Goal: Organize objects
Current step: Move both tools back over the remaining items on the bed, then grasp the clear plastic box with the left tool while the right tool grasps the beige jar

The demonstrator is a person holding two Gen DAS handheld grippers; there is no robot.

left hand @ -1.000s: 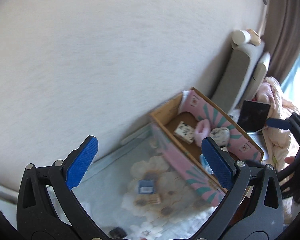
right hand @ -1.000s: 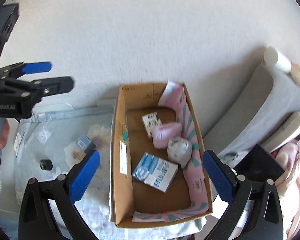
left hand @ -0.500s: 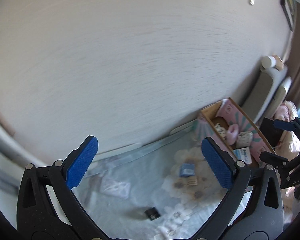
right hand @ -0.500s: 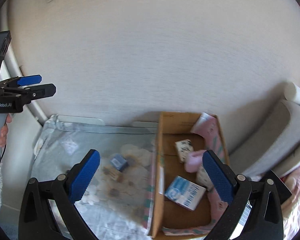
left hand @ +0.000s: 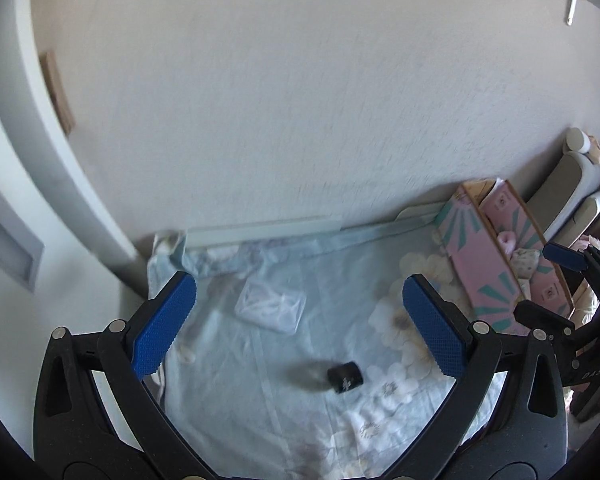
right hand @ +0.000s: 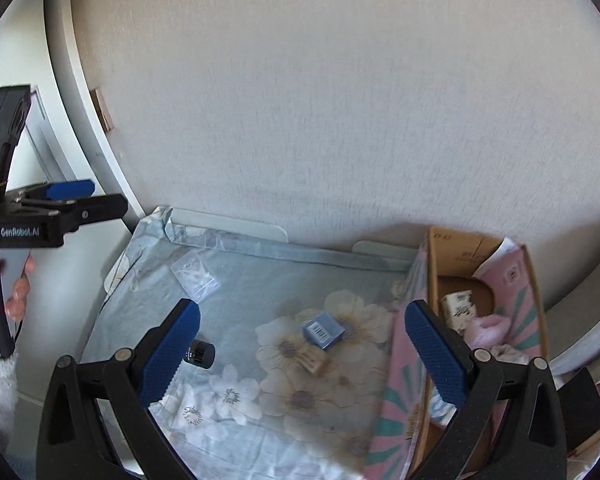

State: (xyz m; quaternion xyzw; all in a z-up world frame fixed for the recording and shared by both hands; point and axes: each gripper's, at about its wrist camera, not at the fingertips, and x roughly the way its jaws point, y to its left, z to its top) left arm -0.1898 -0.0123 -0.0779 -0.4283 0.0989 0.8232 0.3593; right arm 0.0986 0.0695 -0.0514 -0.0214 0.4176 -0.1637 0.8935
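A table under a pale blue floral cloth (right hand: pixel 260 280) holds a small black cylinder (left hand: pixel 345 377), also in the right wrist view (right hand: pixel 199 353), a clear plastic bag (left hand: pixel 271 305), a small blue box (right hand: pixel 323 331) and a tan block (right hand: pixel 312 360). A cardboard box with pink lining (right hand: pixel 512 280) stands at the table's right end and holds several small packs. My left gripper (left hand: pixel 296 320) is open and empty above the cloth, over the bag and cylinder. My right gripper (right hand: pixel 302 344) is open and empty above the blue box.
A white wall (left hand: pixel 300 100) backs the table. A white door frame (left hand: pixel 32 128) stands at the left. Grey cushions (left hand: pixel 572 184) lie past the box at right. The left gripper and the hand on it show in the right wrist view (right hand: pixel 40 216).
Both grippers have swung left, away from the cardboard box and toward the cloth. The box has slid to the right edge of both views. The bag and cylinder came into the left wrist view.
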